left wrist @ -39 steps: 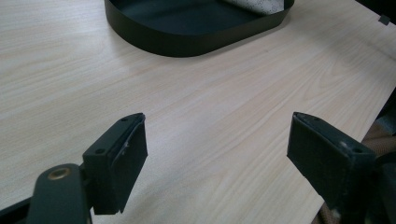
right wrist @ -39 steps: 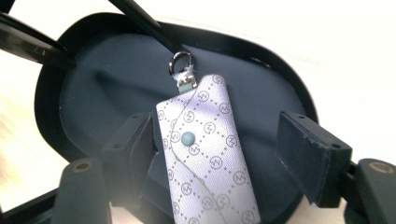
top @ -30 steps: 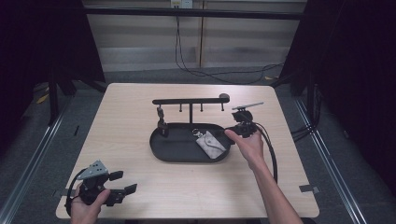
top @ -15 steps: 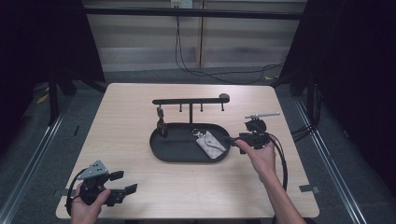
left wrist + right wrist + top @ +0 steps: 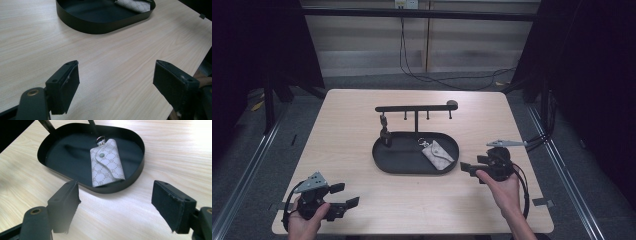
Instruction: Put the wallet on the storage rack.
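Here the key pouch (image 5: 107,162) lies ring-end (image 5: 100,138) away.

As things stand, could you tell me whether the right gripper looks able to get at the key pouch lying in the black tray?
Probably yes. The right gripper faces the key pouch with its jaws apart and nothing between them. Bare table lies between; the low tray wall is the one obstacle, so it would likely have to come in from above.

Overhead plus two tabletop close-ups
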Demonstrator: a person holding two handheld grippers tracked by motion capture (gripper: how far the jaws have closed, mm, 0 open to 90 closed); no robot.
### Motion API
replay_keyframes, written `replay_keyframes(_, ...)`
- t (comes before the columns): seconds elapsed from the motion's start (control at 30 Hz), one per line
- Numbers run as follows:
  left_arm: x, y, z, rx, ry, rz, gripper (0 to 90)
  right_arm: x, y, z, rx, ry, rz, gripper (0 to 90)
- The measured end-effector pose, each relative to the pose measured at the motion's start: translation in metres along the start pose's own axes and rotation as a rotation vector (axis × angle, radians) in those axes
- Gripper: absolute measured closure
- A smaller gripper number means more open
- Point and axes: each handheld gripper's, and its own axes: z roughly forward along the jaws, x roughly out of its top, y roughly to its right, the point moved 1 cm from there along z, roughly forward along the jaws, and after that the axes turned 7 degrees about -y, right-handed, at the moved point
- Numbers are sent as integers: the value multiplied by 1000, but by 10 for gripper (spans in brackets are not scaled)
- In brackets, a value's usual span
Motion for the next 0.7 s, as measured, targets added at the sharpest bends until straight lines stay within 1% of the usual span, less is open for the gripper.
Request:
replay_keyframes(0.07,0,0,1,-3,0,-8,210,-6,0,-5,3,8,4,213)
replay_keyframes(0.17,0,0,1,-5,2,-6,210,-15,-1,-8,-11,9,-11,208)
replay_keyframes(0.2,0,0,0,-5,4,-5,210,-18,-2,-9,-12,6,-8,208)
replay_keyframes(0.27,0,0,0,-5,5,-5,209,-25,-2,-11,-14,18,-14,208)
replay_keyframes(0.43,0,1,0,-5,8,-2,208,-41,-2,-19,-31,29,-25,208)
replay_keyframes(0.53,1,1,1,-6,6,-2,207,-51,0,-26,-48,45,-29,208)
replay_keyframes(0.6,1,1,1,-6,3,2,207,-57,1,-27,-47,40,-29,208)
replay_keyframes(0.7,1,2,2,-5,1,0,207,-65,8,-24,-46,45,-14,201)
